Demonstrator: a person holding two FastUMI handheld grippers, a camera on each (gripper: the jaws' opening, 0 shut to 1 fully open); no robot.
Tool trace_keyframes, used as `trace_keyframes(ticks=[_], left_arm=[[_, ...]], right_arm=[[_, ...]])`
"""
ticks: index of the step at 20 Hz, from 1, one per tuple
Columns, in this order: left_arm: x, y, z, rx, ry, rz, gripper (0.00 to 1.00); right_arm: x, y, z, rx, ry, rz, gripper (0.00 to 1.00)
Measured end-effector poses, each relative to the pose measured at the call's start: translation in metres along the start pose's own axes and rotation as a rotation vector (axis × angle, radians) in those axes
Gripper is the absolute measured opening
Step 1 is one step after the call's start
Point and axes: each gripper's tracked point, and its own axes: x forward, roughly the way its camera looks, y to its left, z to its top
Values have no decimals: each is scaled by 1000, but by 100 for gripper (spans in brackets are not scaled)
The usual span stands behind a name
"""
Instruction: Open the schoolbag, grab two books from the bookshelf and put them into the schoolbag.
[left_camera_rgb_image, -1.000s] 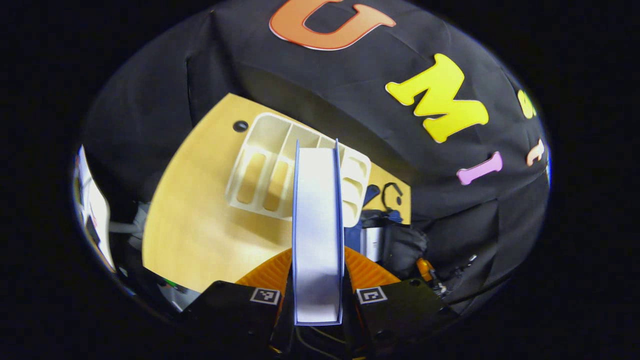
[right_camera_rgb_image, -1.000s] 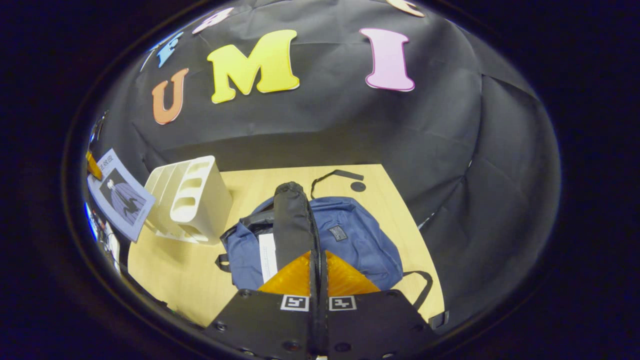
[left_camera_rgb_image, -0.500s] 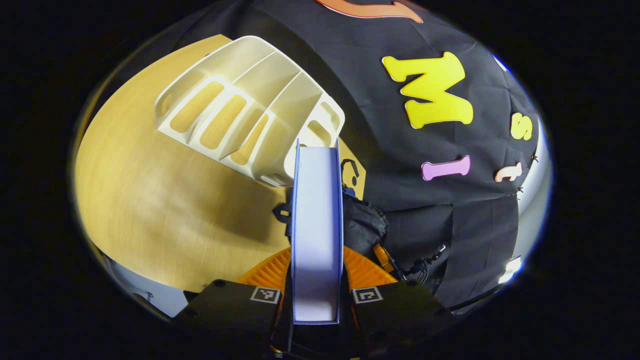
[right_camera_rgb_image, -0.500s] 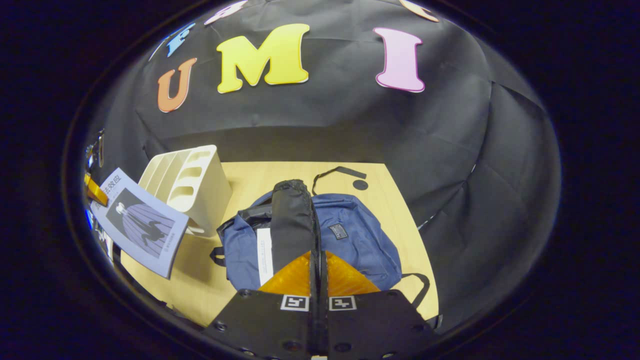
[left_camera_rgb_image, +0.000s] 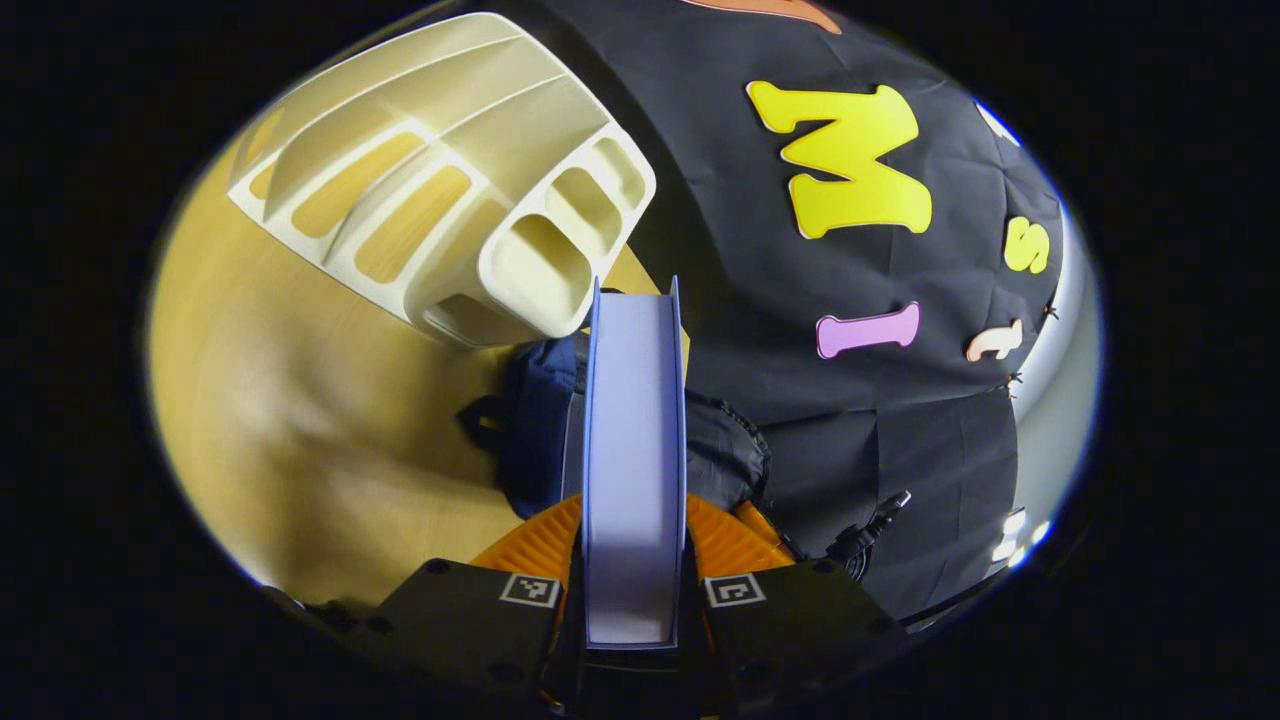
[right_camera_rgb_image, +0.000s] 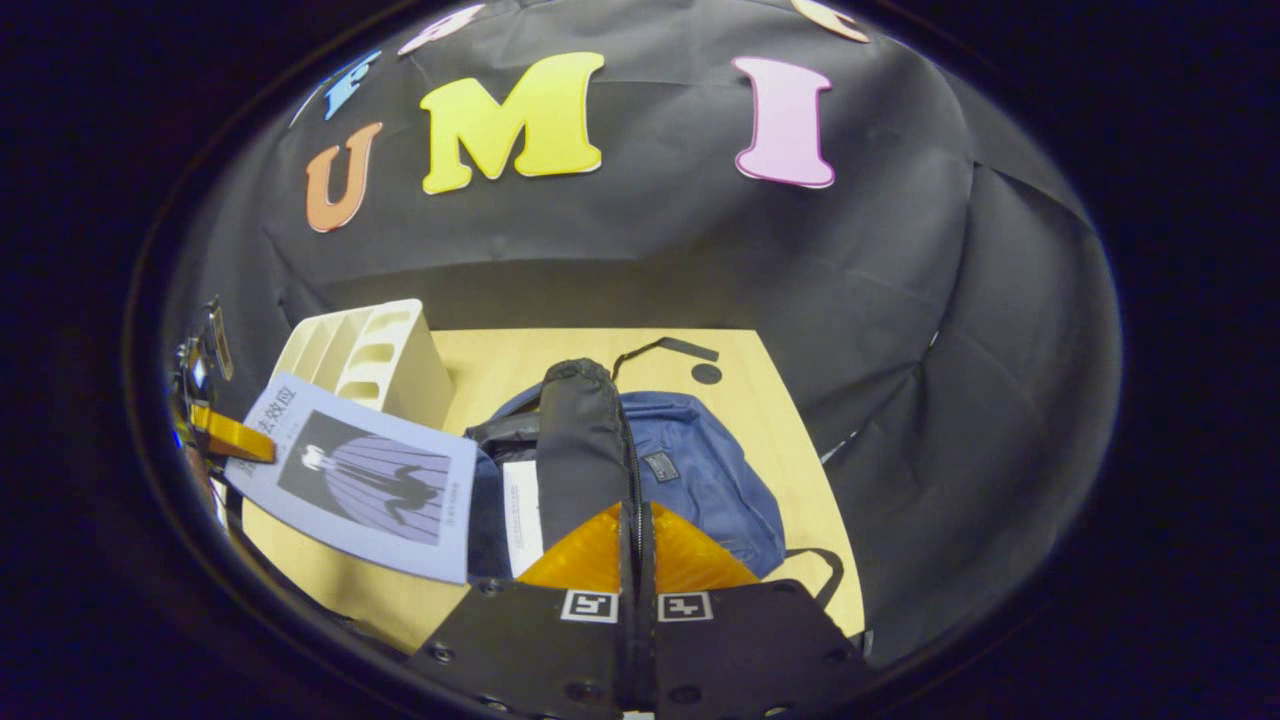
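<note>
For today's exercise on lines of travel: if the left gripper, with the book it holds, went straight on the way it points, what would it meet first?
Probably the schoolbag: the book in the left gripper aims at it, though depth is unclear.

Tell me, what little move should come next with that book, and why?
Probably carry the book a bit further over the bag's mouth, then lower it in. The left hand-held gripper clamps it edge-on, beside the blue schoolbag. The right hand-held gripper pinches the black flap and lifts it, so the opening gapes; one white book seems to be inside.
</note>
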Motion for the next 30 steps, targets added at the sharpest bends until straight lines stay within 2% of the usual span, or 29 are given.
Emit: trace_keyframes(ticks=[3, 6, 10, 23, 30], left_arm=[[29, 6, -9, 31, 2, 23, 39], [52, 9, -20, 111, 6, 46, 39], [83, 9, -28, 134, 10, 30, 39], [168, -14, -53, 112, 77, -43, 39], [215, -13, -83, 59, 172, -86, 39]], right_arm=[[-2, -6, -1, 8, 5, -5, 0], [-2, -8, 2, 25, 8, 3, 0], [-4, -14, 5, 13, 10, 5, 0], [-20, -34, 31, -19, -11, -14, 0], [-16, -37, 33, -9, -9, -5, 0]])
